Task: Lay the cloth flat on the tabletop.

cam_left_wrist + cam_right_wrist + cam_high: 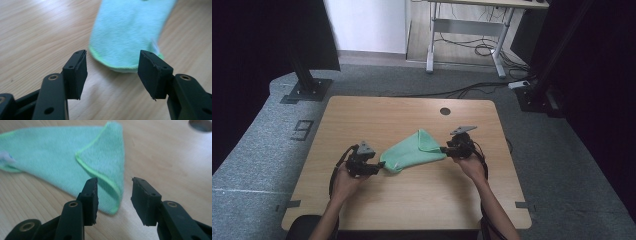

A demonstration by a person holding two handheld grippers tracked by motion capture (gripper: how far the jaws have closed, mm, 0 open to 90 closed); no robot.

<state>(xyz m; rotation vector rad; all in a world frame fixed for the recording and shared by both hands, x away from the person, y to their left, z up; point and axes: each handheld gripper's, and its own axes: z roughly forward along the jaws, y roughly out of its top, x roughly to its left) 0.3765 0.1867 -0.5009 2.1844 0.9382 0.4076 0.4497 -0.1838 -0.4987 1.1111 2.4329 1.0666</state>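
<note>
A light green cloth [414, 149] lies folded on the wooden table [362, 115], running from lower left to upper right. My left gripper [379, 167] stands open at the cloth's lower left end; in the left gripper view the cloth [127, 32] lies just ahead of the open jaws with nothing between them [112, 72]. My right gripper [444, 149] is open at the cloth's right corner. In the right gripper view the folded corner [110, 182] with its bright green hem lies between the spread fingertips [113, 200], not clamped.
A round cable hole [445, 111] sits near the table's far edge, also at the top right of the right gripper view [201, 124]. Black stands [307, 75] and a desk frame [467, 45] with cables rise beyond the table on the grey carpet.
</note>
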